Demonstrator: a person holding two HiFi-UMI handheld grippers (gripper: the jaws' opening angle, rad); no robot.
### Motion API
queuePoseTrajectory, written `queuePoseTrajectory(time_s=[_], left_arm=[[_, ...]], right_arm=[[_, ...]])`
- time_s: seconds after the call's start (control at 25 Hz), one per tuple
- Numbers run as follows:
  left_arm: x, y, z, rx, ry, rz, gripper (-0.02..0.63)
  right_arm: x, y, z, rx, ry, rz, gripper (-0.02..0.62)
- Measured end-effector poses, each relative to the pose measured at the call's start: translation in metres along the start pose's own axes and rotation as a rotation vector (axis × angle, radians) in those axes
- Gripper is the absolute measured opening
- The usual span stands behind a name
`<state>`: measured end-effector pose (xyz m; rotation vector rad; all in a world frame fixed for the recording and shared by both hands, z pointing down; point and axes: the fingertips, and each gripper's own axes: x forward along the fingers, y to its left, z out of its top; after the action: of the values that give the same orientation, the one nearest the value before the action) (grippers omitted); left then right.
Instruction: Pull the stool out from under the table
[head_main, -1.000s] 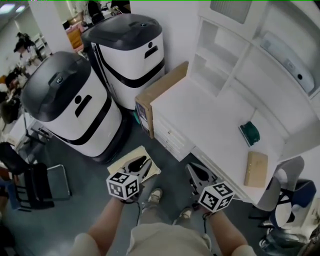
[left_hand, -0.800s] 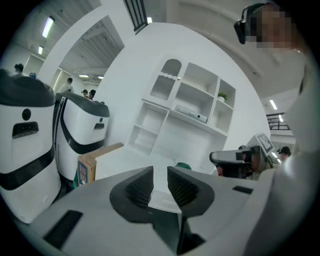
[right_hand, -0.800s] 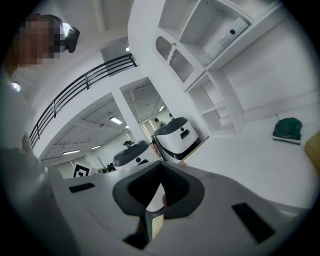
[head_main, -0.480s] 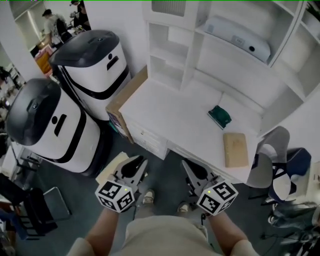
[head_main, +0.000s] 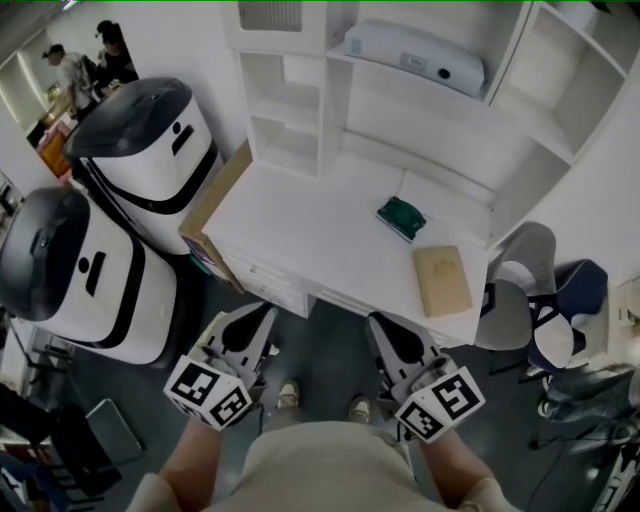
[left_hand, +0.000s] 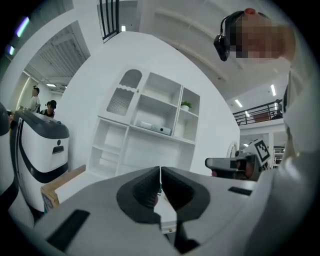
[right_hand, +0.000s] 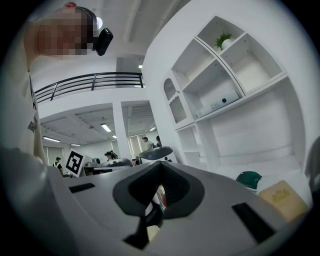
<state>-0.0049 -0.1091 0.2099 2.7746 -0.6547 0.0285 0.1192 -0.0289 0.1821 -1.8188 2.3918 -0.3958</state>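
We face the counter (head_main: 320, 230) — left gripper (head_main: 258, 318) just closed on nothing, right gripper (head_main: 382, 325) shut and empty; pull seemingly done, stool unseen — next, check below them.

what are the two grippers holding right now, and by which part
Nothing. The left gripper and the right gripper both have jaws shut with nothing between them; the left's have just closed.
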Motion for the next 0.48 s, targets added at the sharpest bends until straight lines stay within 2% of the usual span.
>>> queuePoseTrajectory(time_s=[0.24, 0.48], left_arm=[[0.016, -0.017, 0.005, -0.003, 0.002, -0.048, 0.021], [0.024, -0.027, 0.005, 0.013, 0.015, -0.063, 0.021]], right_arm=[[-0.019, -0.010, 0.007, 0.000, -0.007, -0.024, 0.021], [-0.026, -0.016, 0.008, -0.011, -0.002, -0.022, 0.021]])
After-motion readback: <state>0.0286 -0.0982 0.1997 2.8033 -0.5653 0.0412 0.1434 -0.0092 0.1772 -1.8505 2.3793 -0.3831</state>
